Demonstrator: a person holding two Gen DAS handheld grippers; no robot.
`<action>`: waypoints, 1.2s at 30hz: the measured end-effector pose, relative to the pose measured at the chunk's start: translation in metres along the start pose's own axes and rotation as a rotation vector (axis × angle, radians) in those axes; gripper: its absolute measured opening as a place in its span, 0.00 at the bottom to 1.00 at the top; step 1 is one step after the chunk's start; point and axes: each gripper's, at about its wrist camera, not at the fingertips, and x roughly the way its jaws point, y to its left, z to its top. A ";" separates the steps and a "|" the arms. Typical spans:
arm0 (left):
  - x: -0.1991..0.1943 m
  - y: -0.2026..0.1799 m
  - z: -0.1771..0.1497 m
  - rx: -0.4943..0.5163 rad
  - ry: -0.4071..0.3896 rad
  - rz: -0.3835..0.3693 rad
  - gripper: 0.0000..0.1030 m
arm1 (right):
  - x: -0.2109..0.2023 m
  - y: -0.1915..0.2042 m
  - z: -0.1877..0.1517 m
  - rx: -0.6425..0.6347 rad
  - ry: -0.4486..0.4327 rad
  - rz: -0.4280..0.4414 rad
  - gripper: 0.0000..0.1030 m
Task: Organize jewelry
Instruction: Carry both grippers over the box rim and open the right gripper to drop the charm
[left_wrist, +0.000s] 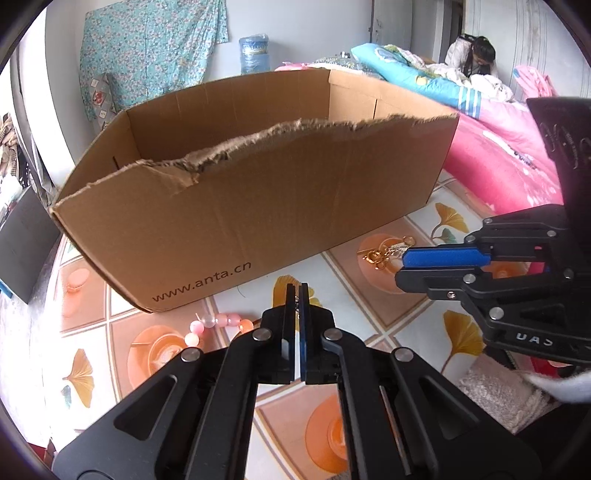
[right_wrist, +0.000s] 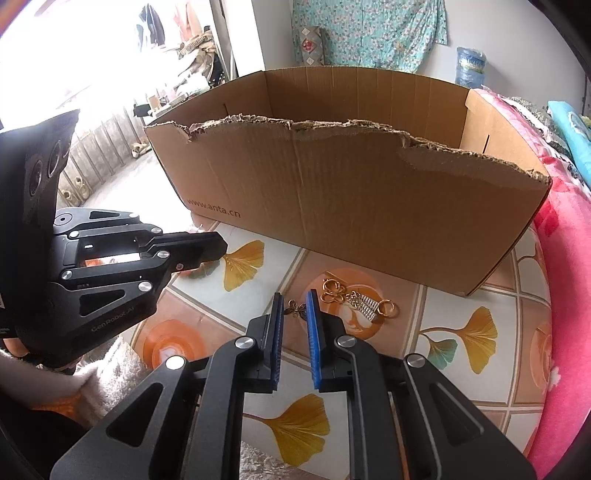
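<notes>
Cardboard box (left_wrist: 258, 206), left tool (left_wrist: 296, 295) pinching a small trinket, right tool (right_wrist: 295, 306) narrowly parted around butterfly charm (right_wrist: 297, 309).

The cardboard box (left_wrist: 258, 206) has "www.anta.cn" printed on its side. The left gripper (right_wrist: 218, 245) has "GenRobot.AI" written on its black body.

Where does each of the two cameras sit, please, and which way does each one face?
Left wrist: sits on the left gripper, looks forward along its near-shut fingers at the box, with pink beads by it; the right gripper enters from the right.
Right wrist: sits on the right gripper, looks along its open fingers at a dark butterfly charm and gold jewelry before the box; the left gripper enters from the left.
Shared: box, gold jewelry, patterned tablecloth, both grippers.
</notes>
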 end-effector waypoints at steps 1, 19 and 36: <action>-0.005 0.001 0.001 -0.005 -0.010 -0.005 0.01 | -0.003 0.002 0.001 -0.002 -0.005 -0.002 0.12; -0.066 0.062 0.090 -0.110 -0.242 -0.130 0.01 | -0.034 0.016 0.120 -0.132 -0.221 0.095 0.12; 0.017 0.110 0.120 -0.230 -0.027 -0.073 0.08 | 0.059 -0.036 0.180 0.110 0.017 0.215 0.14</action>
